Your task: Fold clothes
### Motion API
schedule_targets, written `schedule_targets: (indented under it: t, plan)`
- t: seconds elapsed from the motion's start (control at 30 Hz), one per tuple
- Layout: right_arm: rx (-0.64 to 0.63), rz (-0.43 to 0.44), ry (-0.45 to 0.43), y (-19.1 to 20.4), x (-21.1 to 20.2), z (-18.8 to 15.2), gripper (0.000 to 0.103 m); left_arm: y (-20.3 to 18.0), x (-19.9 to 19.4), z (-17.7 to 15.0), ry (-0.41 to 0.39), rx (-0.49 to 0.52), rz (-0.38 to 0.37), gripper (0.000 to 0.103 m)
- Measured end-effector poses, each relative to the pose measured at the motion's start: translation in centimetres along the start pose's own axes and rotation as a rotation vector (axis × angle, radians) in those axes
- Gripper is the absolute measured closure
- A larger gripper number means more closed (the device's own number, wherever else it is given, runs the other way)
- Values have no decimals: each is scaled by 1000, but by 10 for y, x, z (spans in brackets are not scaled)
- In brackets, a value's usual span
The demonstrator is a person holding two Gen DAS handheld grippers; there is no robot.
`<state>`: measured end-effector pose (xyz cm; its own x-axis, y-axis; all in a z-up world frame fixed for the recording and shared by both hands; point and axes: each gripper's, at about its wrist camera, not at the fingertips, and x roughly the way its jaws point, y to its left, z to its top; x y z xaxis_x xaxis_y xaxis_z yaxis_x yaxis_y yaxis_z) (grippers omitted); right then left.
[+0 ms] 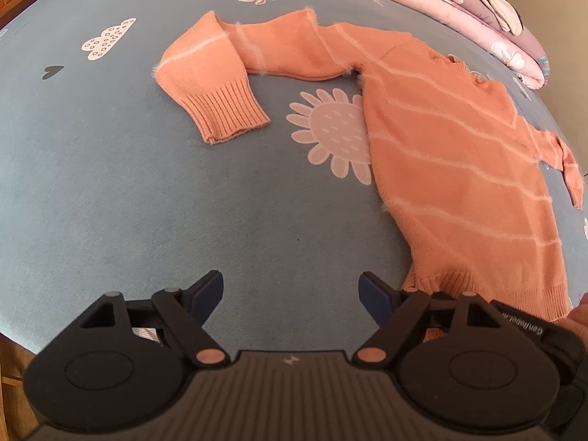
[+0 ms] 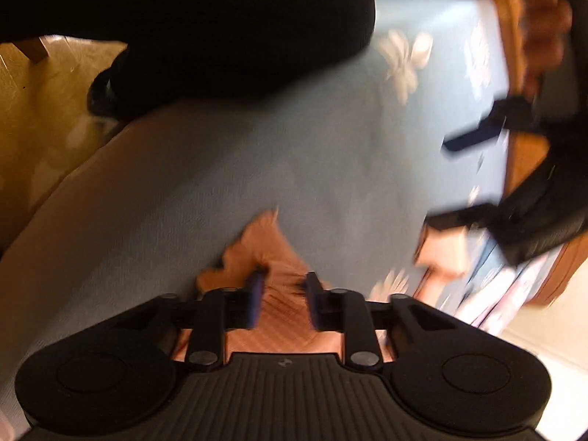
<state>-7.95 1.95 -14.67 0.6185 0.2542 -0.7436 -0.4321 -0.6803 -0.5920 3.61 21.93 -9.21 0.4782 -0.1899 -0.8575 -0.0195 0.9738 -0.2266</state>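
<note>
Two grippers work over a bed covered in a blue sheet (image 1: pixel 110 191) printed with pale flowers and clouds. An orange sweater (image 1: pixel 459 154) with thin pale stripes lies spread flat on that sheet, its body toward the right of the left wrist view, its ribbed hem nearest the camera and its collar farther away. One long sleeve (image 1: pixel 220 73) reaches out to the left and bends back, ending in a ribbed cuff; the other sleeve shows only partly at the far right edge. The left gripper (image 1: pixel 290 294) hovers above bare sheet just beside the hem corner, its jaws spread wide with nothing between them. The right wrist view is heavily blurred. There the right gripper (image 2: pixel 283 294) has its jaws drawn narrow with orange knit bunched between the blue pads (image 2: pixel 255 301), apparently pinching the fabric. A folded pink floral quilt (image 1: pixel 459 7) lies along the far edge of the bed.
</note>
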Motion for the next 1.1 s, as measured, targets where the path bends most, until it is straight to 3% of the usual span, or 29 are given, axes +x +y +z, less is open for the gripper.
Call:
schedule_targets:
  t: [0.07,0.13,0.27,0.33,0.4,0.43,0.5,0.57,0.6,0.63,0.7,0.9,0.97,1.0,1.03,1.1]
  plan:
    - [59,34,23,-8,0,-8,84,2,0,-2,1,-4,-5,22]
    - [230,71,18,-26,-5,-15,86,3,2,-3,3,-6,-3,22]
    - [748,179,-96,-85,-26,-37,89,6,5,-3,6,-17,4,22]
    - [1045,297,-221,-109,-34,-58,87,8,5,-2,5,-26,4,22]
    - [1224,501,-323,-115,-27,-68,84,8,6,-1,4,-31,6,22]
    - [1230,574,-338,-113,-22,-66,83,9,5,-1,2,-31,7,22]
    - [1137,498,-272,-104,-18,-54,83,9,3,-1,-2,-32,8,22]
    - [1071,409,-208,-98,-15,-47,76,9,4,-2,5,-31,-8,22]
    - [1075,367,-174,-97,-14,-48,70,9,6,-3,11,-26,-10,22]
    - [1068,324,-143,-95,-13,-48,57,7,9,-3,17,-18,0,22]
    - [1016,239,-80,-86,-11,-41,45,3,14,-3,28,-2,22,22]
    - [676,68,58,-42,2,-8,46,-3,16,-7,39,29,-15,22]
    - [600,30,84,-33,6,-7,58,-4,17,-9,46,38,-18,22]
    - [621,14,103,-34,8,-9,97,-5,18,-10,51,47,-18,22]
    - [643,-2,123,-35,9,-12,102,-6,19,-11,54,54,-15,22]
    - [757,-12,105,-45,4,-25,103,-8,22,-14,61,67,-8,22]
